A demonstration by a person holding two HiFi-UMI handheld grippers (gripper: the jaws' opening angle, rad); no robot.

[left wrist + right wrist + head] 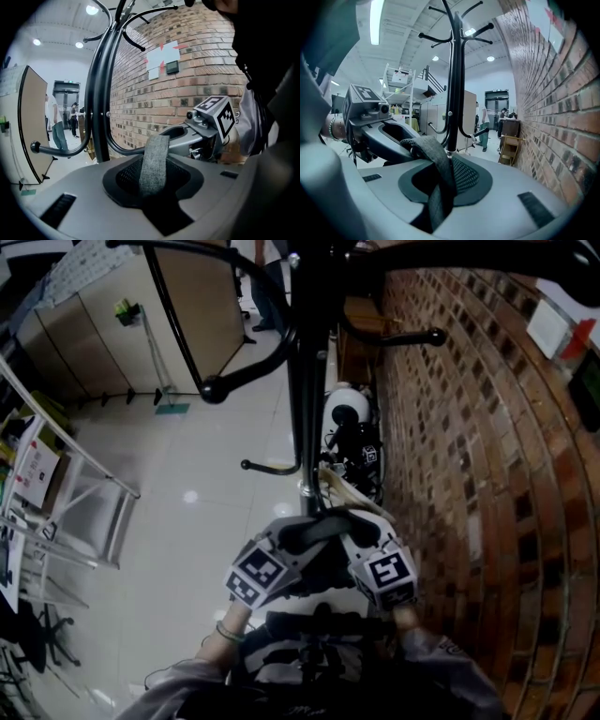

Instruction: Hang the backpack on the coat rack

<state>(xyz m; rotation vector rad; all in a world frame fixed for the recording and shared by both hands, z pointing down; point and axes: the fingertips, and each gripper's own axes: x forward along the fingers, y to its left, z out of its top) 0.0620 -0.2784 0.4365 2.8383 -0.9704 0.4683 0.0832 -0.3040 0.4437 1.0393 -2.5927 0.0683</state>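
Both grippers meet in front of the rack (pixel 305 381), a black pole with curved hooks that stands just beside the brick wall (pixel 469 427). In the head view the left gripper (pixel 289 542) and right gripper (pixel 361 538) come together over a dark loop, the strap (pixel 311 529), with their marker cubes angled outward. The backpack (pixel 309 652) shows only as a dark bulk below them, close against the person's body and mostly hidden. In the left gripper view, the left gripper (pixel 154 187) has its jaws closed on the grey strap (pixel 154 161), which runs up from the dark pad toward the right gripper (pixel 199 136), with the rack (pixel 99 93) and wall (pixel 187 84) behind. In the right gripper view, the right gripper (pixel 440 187) is likewise clamped on the strap (pixel 433 168), which arches over to the left gripper (pixel 379 129). The rack (pixel 454 84) rises straight ahead, its hooks well above the strap, and the wall (pixel 562 117) runs along the right.
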